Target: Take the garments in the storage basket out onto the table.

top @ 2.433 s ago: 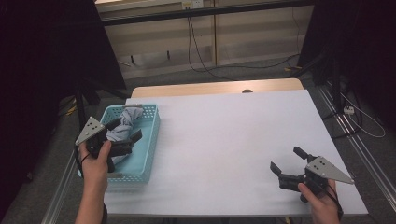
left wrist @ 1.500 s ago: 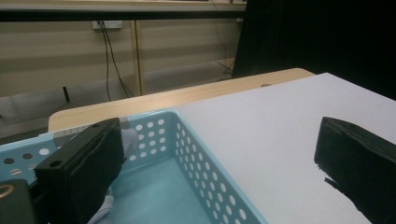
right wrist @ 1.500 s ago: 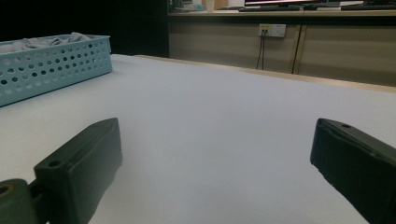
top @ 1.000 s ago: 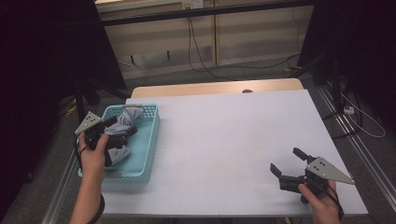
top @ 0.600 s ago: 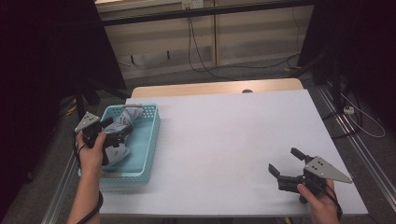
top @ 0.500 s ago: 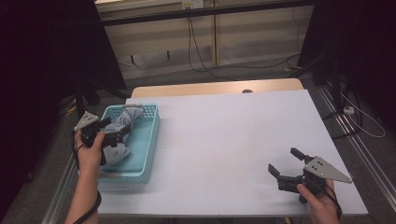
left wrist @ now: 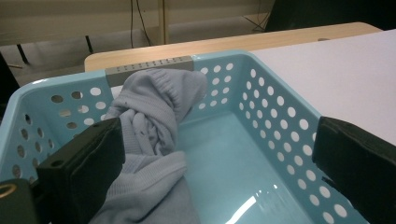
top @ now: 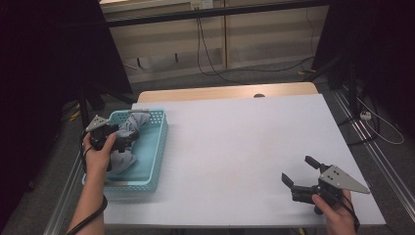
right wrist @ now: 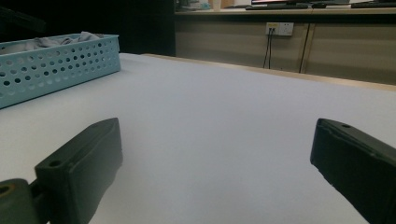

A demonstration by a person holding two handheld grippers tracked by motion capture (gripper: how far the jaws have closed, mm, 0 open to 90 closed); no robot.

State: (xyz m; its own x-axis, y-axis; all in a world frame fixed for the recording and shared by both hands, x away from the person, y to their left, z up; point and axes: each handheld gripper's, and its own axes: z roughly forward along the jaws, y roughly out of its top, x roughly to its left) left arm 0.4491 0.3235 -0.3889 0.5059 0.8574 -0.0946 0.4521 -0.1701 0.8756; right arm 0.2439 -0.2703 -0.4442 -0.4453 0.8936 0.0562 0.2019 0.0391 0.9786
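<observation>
- Left gripper (top: 119, 140) is held over the near-left part of the light blue basket (top: 157, 147), jaws spread wide with nothing between them.
- Grey garment (left wrist: 154, 121) lies bunched inside the basket, directly ahead of and partly under the left gripper. In the left gripper view the cloth touches the inner face of the left-hand jaw; the right-hand jaw stands well clear, over the bare basket floor.
- Judgement: the wide opening and the tilt down into the basket suit a grab at the twisted middle of the garment, where the fabric is thickest and easiest to pinch. Nothing is gripped yet.
- The garment is heaped against the basket's far wall and left side, so the gripper comes at it from the near end, where there is room to enter.
- Right gripper (top: 299, 175) rests low over the white tabletop (top: 235, 147), well apart from the basket, jaws also wide open and empty.
- From the right gripper, the basket sits far off to the front-left with only bare tabletop between. Judgement: this hand is parked out of the way, ready to receive or spread the garment once it is lifted out.
</observation>
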